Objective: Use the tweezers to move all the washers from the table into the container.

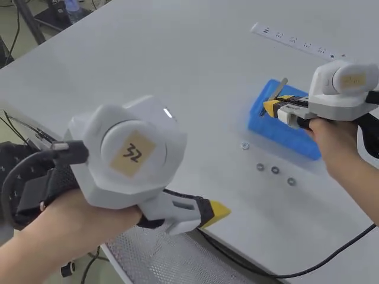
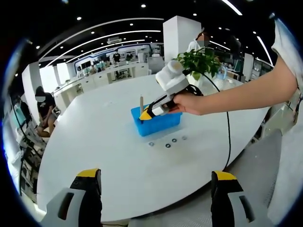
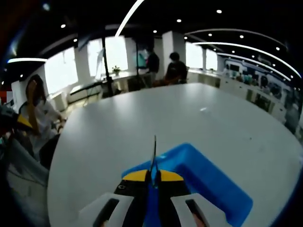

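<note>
White round table (image 1: 177, 59) in a big open hall, with people at far desks.

My right gripper (image 1: 269, 107) is clamped on the tweezers (image 1: 276, 92), which stick out past the jaws towards 1 o'clock in the head view. In the right gripper view the same thin blades (image 3: 154, 158) rise straight from between the jaws. Their tips are too small for me to tell whether they carry anything. Below them sits the blue container (image 1: 284, 136). Four washers (image 1: 275, 170) lie flat on the table, just off its near side at about 7 o'clock, in a loose row and apart from one another.

My left gripper (image 1: 213, 213) hangs spread wide and empty, well away at 8 o'clock by the table edge.

What worries me:
- The tweezers are slim and gripped at one end, so I judge they could twist or slide in the jaws when I press down.
- The washers are thin and flat on a slick top. A tip that lands on one rather than under its edge would likely skid it along the table, or flick it away.
- Squeezing unevenly could pop a washer loose before it clears the container wall.
</note>
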